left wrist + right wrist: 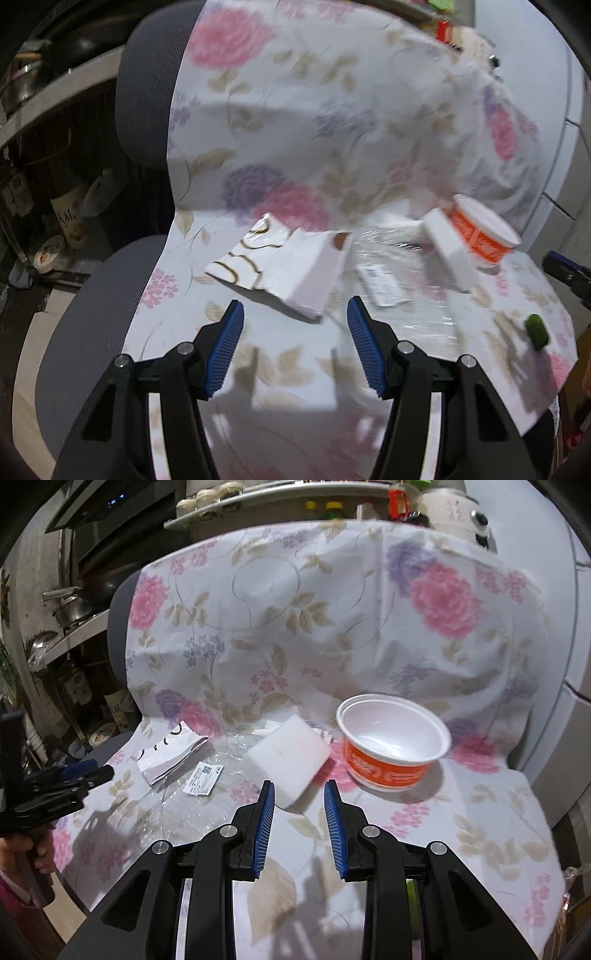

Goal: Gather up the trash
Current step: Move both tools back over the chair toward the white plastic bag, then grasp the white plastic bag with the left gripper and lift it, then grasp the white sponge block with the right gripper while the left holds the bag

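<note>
White foam block (286, 760) lies just left of the orange cup (393, 744). The right gripper (299, 805) has narrow, empty jaws; the left gripper (295, 321) is wide and empty. Narrow jaws may push the block against the cup.

right gripper (299, 794) empty, jaws apart | white foam block (288, 755) just ahead | orange bowl (393, 746) beside it (upright) | floral cloth (480, 812) beneath

A chair (118, 627) draped in a flowered cloth (295, 627) carries a cup (391, 746), foam block (288, 757), paper bag (170, 753), plastic wrap (177, 797) and label (203, 775).
</note>
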A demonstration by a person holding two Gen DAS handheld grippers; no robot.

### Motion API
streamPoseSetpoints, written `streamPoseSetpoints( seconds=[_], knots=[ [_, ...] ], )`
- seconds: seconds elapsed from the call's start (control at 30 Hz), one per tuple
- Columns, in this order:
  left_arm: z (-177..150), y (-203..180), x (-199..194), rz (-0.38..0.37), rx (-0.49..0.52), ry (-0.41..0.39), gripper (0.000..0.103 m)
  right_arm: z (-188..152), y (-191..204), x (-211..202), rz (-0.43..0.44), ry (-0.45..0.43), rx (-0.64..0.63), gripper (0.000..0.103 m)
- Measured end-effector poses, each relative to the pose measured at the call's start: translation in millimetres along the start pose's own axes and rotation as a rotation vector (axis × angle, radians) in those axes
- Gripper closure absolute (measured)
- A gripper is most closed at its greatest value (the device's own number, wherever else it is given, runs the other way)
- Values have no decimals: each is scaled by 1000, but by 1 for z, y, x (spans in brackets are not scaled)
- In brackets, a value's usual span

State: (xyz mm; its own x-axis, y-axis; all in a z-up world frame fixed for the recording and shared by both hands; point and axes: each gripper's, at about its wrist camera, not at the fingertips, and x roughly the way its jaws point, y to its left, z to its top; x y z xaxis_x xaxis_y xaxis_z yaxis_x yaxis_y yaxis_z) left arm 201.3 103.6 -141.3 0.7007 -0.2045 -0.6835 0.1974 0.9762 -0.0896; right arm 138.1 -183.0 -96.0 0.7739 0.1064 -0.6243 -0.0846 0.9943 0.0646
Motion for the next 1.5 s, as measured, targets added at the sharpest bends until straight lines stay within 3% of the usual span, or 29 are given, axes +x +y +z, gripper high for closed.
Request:
streamPoseSetpoints(
  seconds=[0.37,0.5,0.6,0.7,0.73,0.9,0.97,1.0,1.13,1.33,1.5],
  knots=[
    [27,7,82,2,103,156,47,11,4,39,36,37,18,73],
    [25,12,107,39,100,243,58,12,5,46,54,46,11,73],
    [24,11,106,44,106,237,61,11,5,48,63,51,7,73],
    [23,3,103,59,150,224,85,11,2,47,64,49,14,73],
    [23,1,99,69,167,211,102,11,1,45,64,48,18,73],
    [37,3,36,20,61,42,102,12,-6,29,61,24,21,73],
    [43,-4,4,22,41,-13,102,13,-9,23,57,16,26,64],
    [44,-11,-14,28,28,-43,102,13,-10,22,54,16,25,55],
    [40,-39,-56,21,-30,-95,102,12,-4,35,52,63,-12,44],
    [24,-60,-54,4,-80,-95,102,16,30,70,24,109,-111,43],
    [24,-52,-32,-6,-108,-65,102,19,57,106,-71,150,-226,44]
  ],
)
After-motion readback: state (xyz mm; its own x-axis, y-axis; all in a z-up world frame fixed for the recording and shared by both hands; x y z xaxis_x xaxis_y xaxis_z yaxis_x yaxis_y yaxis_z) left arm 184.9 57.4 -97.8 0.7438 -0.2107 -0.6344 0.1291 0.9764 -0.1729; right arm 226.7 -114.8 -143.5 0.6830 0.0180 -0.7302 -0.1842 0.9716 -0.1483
